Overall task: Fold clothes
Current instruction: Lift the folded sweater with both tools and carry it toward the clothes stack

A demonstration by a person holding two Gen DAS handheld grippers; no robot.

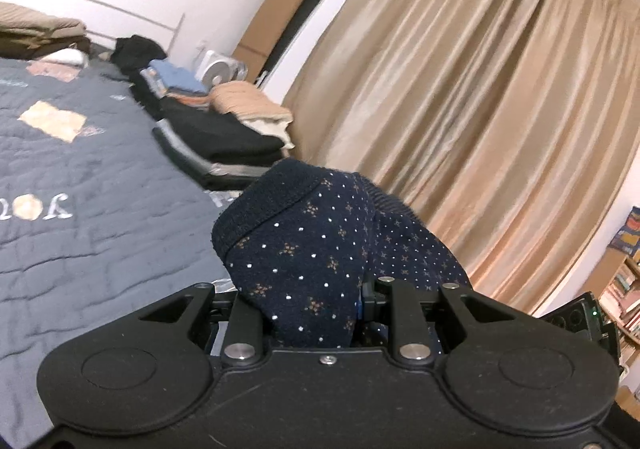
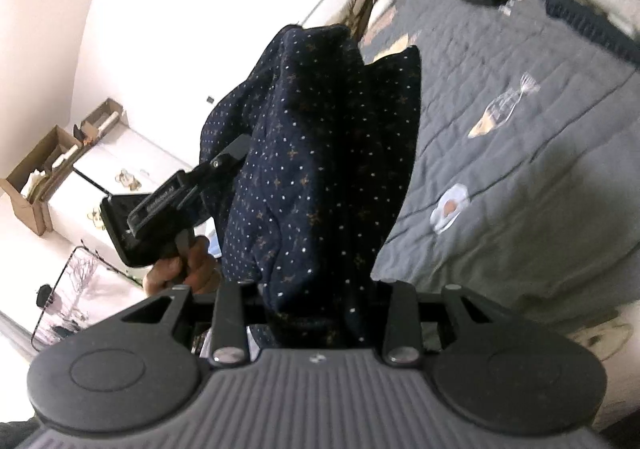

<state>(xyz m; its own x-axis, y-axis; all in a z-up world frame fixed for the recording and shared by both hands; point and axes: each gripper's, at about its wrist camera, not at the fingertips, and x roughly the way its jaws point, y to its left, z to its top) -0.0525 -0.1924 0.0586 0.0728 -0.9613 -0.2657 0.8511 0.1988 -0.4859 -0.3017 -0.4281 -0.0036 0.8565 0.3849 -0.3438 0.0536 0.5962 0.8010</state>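
A navy garment with white dots and small tan crosses [image 1: 308, 249] is bunched in my left gripper [image 1: 312, 313], which is shut on it and holds it above the bed. The same garment [image 2: 320, 169] fills my right gripper [image 2: 316, 309], also shut on it, lifted off the quilt. The fabric hides both pairs of fingertips. In the right wrist view the left gripper [image 2: 188, 193] and the hand holding it show at the left, its tip in the cloth.
A grey quilted bedspread [image 1: 80, 209] [image 2: 520, 129] lies below. Stacks of folded clothes [image 1: 224, 137] sit along its far edge. Beige curtains [image 1: 480, 89] hang on the right. Cardboard boxes [image 2: 44, 169] stand on a white cabinet.
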